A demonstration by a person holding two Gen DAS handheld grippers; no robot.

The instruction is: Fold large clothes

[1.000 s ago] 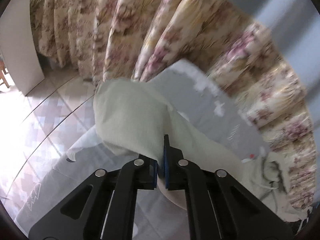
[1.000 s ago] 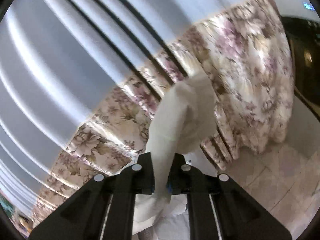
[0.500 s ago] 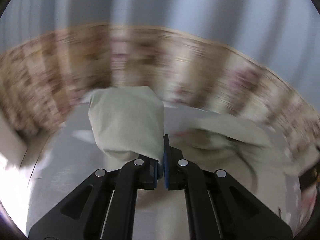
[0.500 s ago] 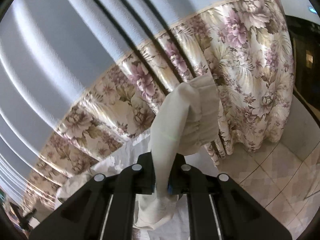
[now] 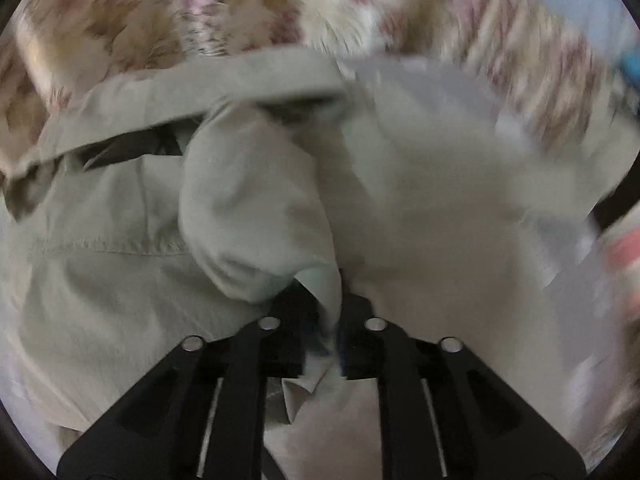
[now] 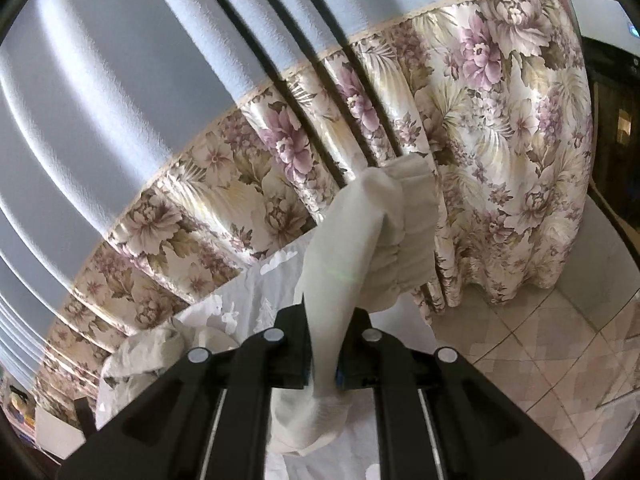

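Left hand-held gripper: jaws nearly closed, pinching a tongue of the pale grey-green garment. The pinched fold bulges up just ahead of the fingertips. More of the same cloth spreads ahead and to the left, with a stitched seam and an open dark slit beyond it. The left view is motion-blurred, so fine detail is unreliable.

Right hand-held gripper: jaws narrow, clamped on another part of the garment. A bunched, gathered edge stands up ahead of the fingertips, and loose cloth hangs below the jaws. A pale printed sheet lies ahead and below. More crumpled cloth sits to the lower left. A floral curtain hangs beyond, and a tiled floor lies to the right.

Judgement: step in hand is the lift-and-spread, with both grippers holding the garment clear so it can be laid flat. Progress looks early, as no tidy fold shows.

How to do it well:
- Keep both pinches firm; the cloth is thin and could slip.
- Draw the grippers apart until the span between them is taut, without yanking.
- The right grip is on a bunched wad, not a clean edge. It may need re-gripping nearer a corner.
- Lower onto the sheet with the far edge touching first, to avoid trapped creases.

Risk: a blurred, fast left motion may twist the cloth.
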